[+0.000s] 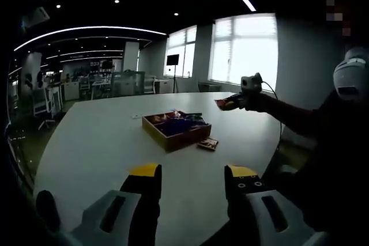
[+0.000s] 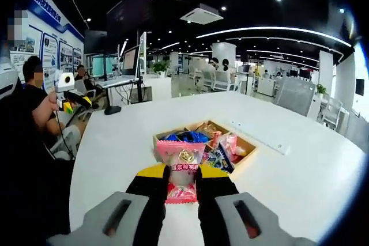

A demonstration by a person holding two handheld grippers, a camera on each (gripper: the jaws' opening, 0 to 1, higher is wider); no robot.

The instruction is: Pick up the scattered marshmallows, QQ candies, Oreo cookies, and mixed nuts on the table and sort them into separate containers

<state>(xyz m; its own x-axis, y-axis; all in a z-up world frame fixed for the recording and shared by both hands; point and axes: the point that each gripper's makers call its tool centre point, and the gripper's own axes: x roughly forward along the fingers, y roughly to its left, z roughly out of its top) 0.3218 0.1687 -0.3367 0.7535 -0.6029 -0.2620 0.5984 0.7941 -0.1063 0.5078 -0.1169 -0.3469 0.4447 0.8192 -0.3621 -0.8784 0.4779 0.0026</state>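
My left gripper (image 1: 193, 171) stands open over the near edge of the white table (image 1: 98, 142), with nothing between its yellow-tipped fingers. Ahead lies a wooden box (image 1: 184, 138) holding several snack packets, and one small packet (image 1: 208, 143) rests on the table beside it. My right gripper (image 1: 230, 103) comes in from the right, above and beyond the box, gripping a packet. In the right gripper view, my right gripper (image 2: 181, 172) is shut on a pink candy packet (image 2: 180, 156), held in front of the wooden box (image 2: 251, 145). The left gripper (image 2: 78, 99) shows far left.
A small white item (image 1: 134, 116) lies on the table beyond the box. A narrow slot (image 2: 277, 145) runs across the tabletop right of the box. A person (image 2: 34, 102) sits at the left table edge. Desks, chairs and monitors fill the office behind.
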